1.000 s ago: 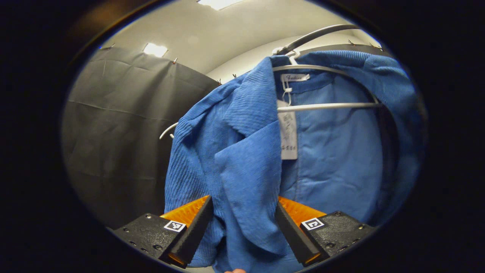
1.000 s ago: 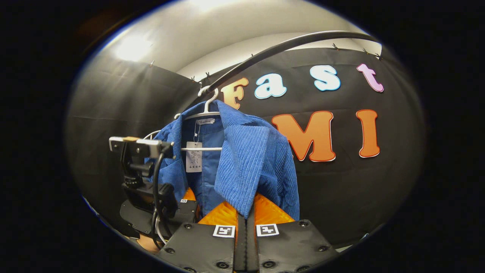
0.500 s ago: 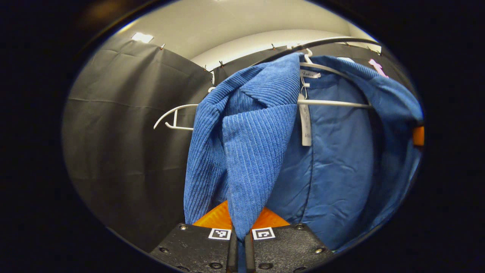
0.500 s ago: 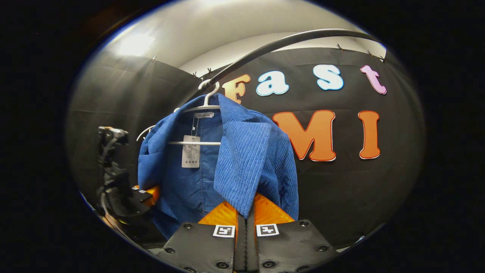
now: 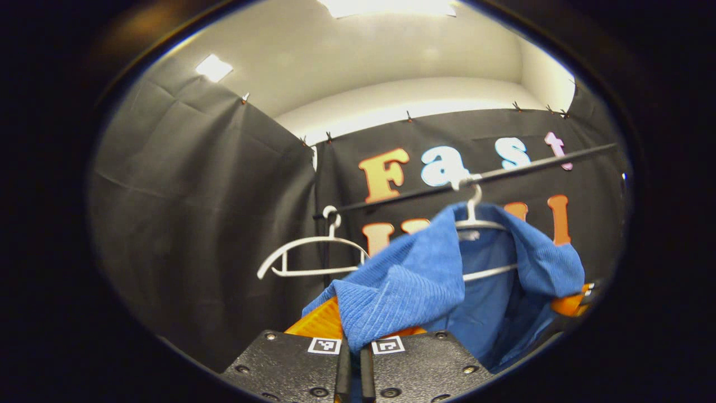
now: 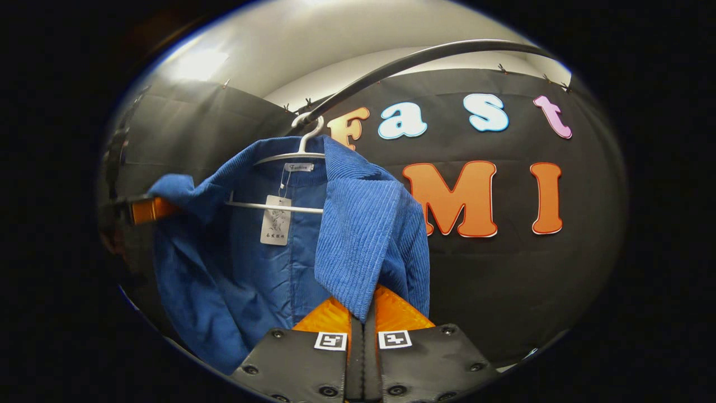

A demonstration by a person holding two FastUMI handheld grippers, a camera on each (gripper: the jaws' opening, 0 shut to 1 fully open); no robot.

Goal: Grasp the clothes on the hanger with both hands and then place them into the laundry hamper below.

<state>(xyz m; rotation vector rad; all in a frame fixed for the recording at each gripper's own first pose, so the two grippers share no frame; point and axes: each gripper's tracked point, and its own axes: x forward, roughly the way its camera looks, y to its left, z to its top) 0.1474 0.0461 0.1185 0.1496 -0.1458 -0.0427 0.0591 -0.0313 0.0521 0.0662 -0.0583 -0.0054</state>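
In the left gripper view, our left gripper [image 5: 353,350] at six o'clock is clamped on a lapel of the blue corduroy jacket [image 5: 414,285], which hangs from a white wire hanger [image 5: 475,221] on the black rail [image 5: 503,173] at two o'clock, with a bare white hanger [image 5: 307,246] beside it at nine. In the right gripper view, our right gripper [image 6: 362,344] at six o'clock pinches the other lapel, and the jacket [image 6: 358,235] sits on its hanger [image 6: 291,158] at eleven o'clock. We judge both grasps made, so next we must lift the shoulders clear and lower it to the hamper

Both grippers [image 5: 352,358] [image 6: 362,347] alike — black screwed plates, orange ribbed fingers, square black-and-white markers.
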